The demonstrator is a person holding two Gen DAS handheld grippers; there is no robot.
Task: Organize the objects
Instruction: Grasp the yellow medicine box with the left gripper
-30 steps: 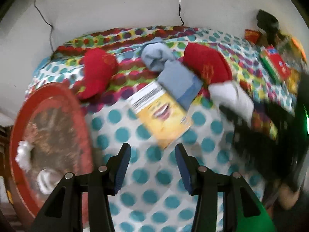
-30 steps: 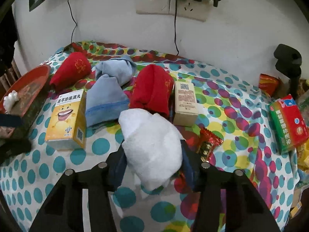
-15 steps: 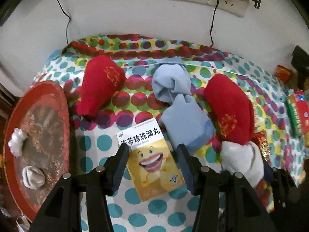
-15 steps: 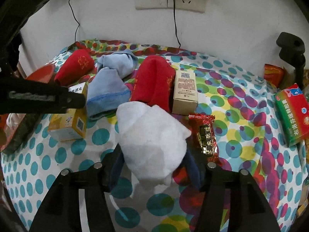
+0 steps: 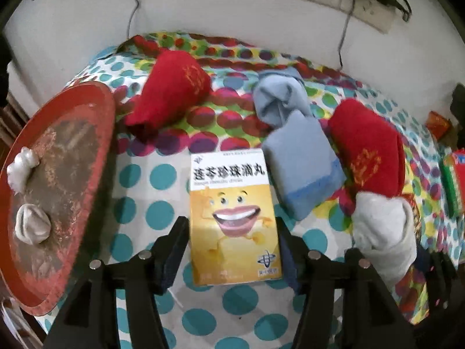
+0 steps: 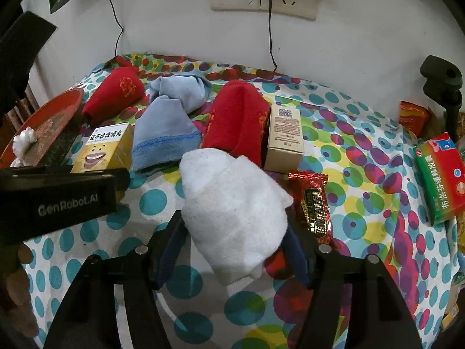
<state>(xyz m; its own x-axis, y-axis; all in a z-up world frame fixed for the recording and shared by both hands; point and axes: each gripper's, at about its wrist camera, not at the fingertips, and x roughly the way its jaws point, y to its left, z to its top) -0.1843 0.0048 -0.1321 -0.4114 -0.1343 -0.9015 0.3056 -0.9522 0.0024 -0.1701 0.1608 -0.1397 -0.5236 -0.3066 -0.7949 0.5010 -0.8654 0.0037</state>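
Observation:
A yellow medicine box [image 5: 232, 218] with a smiling face lies flat on the dotted tablecloth [image 5: 162, 174]. My left gripper [image 5: 229, 224] straddles its near half. The jaws are opening, with one finger just off each long side. My right gripper [image 6: 234, 224] has a rolled white sock [image 6: 232, 203] between its fingers. Its jaws are opening too, and the sock has fluffed out and rests on the cloth. The left gripper's black body [image 6: 58, 200] reaches in from the left over the yellow box [image 6: 101, 145]. The white sock [image 5: 383, 232] also shows at the right.
Along the back lie a red sock [image 6: 116, 93], a blue sock [image 6: 168, 128] and another red sock [image 6: 235, 122]. A beige box [image 6: 284, 133], a red snack wrapper [image 6: 314, 203] and a green-red box [image 6: 438, 174] lie to the right. A red tray [image 5: 58, 174] sits at the left edge.
My left gripper has swung and come down over the yellow box, and its jaws have widened around it. My right gripper stays put, but its jaws have widened and the white sock has spread.

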